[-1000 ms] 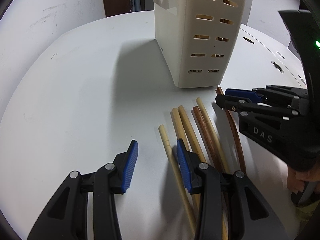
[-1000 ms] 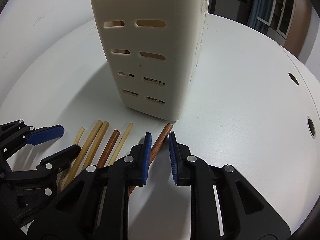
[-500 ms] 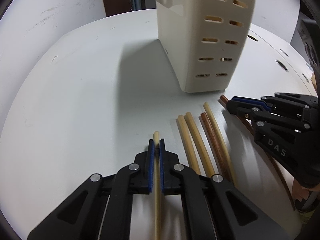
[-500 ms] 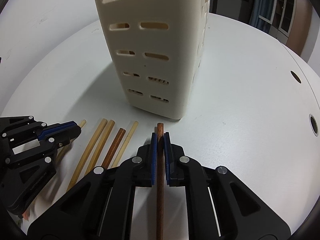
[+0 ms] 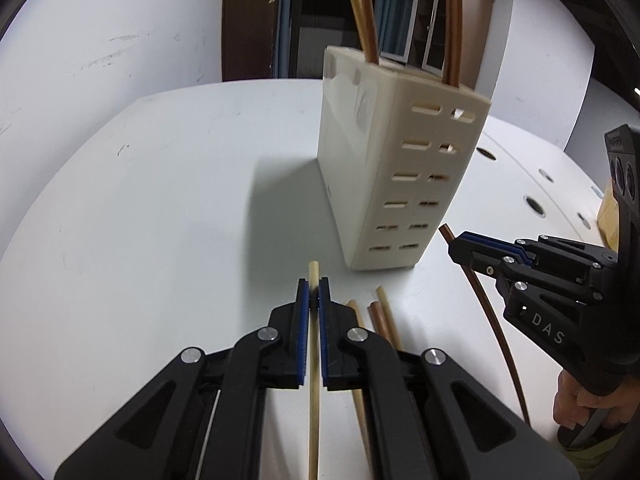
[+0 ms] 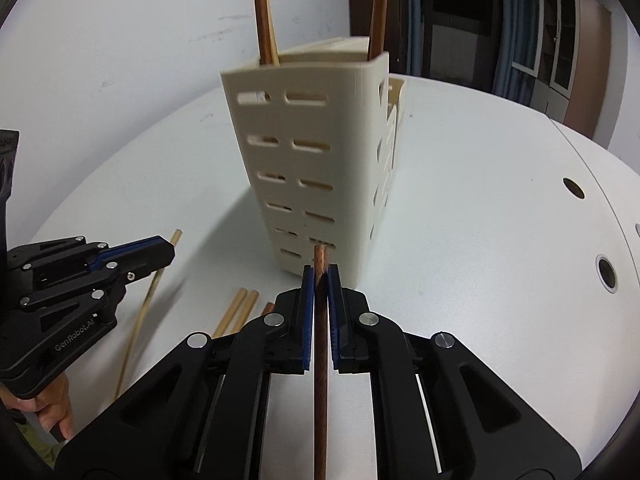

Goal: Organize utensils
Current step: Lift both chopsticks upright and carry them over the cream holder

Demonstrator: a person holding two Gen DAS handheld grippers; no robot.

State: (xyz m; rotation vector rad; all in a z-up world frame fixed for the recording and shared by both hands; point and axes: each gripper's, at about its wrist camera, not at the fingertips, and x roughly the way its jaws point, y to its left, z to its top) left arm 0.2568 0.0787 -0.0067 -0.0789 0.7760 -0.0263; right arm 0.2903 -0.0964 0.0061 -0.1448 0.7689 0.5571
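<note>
Right, left wrist view first: the left hand-held gripper point(image 5: 313, 292) is pinching a pale chopstick point(image 5: 313, 364) near its forward end, most of the stick trailing back under the camera. Ahead stands the slotted cream holder point(image 5: 400, 168) on the white bench point(image 5: 160, 200), with several sticks already upright in it, and a few loose chopsticks point(image 5: 382, 316) lying just beside the jaws. Risk here, I'd say: with so much length hanging behind the grip, the stick could pivot and its tip miss the rim. Over to the right wrist view: the right hand-held gripper point(image 6: 319, 280) is clamped on a dark brown chopstick point(image 6: 319, 380), its tip close to the holder's wall. It could knock that wall and shift the tall holder, or clash with the left one if both go in together.
</note>
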